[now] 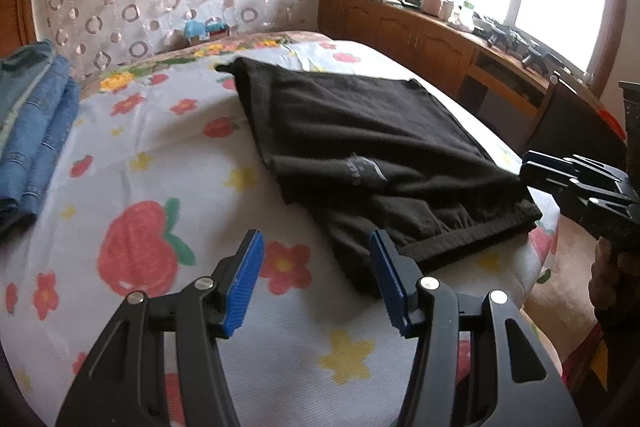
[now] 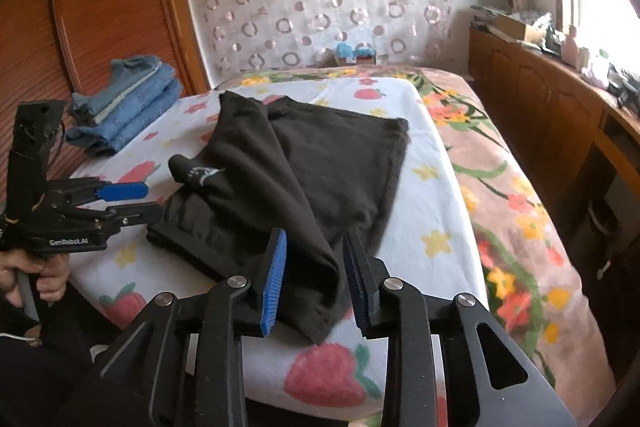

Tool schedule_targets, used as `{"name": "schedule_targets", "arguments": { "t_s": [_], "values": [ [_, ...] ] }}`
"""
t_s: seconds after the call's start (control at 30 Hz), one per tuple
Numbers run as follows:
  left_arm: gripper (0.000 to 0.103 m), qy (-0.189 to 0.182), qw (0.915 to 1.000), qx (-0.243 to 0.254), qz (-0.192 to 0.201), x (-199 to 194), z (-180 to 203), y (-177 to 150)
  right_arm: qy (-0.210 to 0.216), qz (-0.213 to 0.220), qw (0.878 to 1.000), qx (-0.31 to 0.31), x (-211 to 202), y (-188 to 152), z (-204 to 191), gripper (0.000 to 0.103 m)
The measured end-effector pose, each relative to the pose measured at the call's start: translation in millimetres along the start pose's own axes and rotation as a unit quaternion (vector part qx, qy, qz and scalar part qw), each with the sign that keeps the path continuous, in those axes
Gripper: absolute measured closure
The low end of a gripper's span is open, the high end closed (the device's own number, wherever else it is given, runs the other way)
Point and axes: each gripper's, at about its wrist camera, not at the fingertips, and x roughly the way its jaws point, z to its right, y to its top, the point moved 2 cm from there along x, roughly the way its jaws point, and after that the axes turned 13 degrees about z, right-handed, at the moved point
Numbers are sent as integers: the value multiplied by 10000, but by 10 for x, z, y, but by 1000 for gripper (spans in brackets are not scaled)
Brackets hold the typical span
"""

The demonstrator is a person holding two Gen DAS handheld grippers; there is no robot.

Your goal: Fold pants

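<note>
A: Our right gripper (image 2: 316, 279) stands half open, blue pads either side of a corner of the black pants (image 2: 304, 167), touching cloth but not pinching.

B: And our left gripper (image 1: 316, 279) gapes wide, empty, just beside the waistband.

A: We're partway: the pants lie doubled on the strawberry sheet (image 2: 424, 227), folded jeans (image 2: 128, 107) stacked nearby.

B: We'd say one more fold remains.

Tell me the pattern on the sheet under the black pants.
White sheet with red strawberries and yellow and red flowers; clearest in the left wrist view.
</note>
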Motion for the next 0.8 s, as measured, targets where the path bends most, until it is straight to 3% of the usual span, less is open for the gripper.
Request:
{"name": "schedule_targets", "arguments": {
  "t_s": [0.4, 0.8],
  "values": [
    [49, 321, 9990, -193, 258, -226, -321, 62, 338, -428, 9975, -454, 583, 179, -553, 48],
    [49, 473, 9975, -373, 356, -330, -552, 38, 969, -702, 9883, -944, 1001, 279, -1073, 46]
  ]
}}
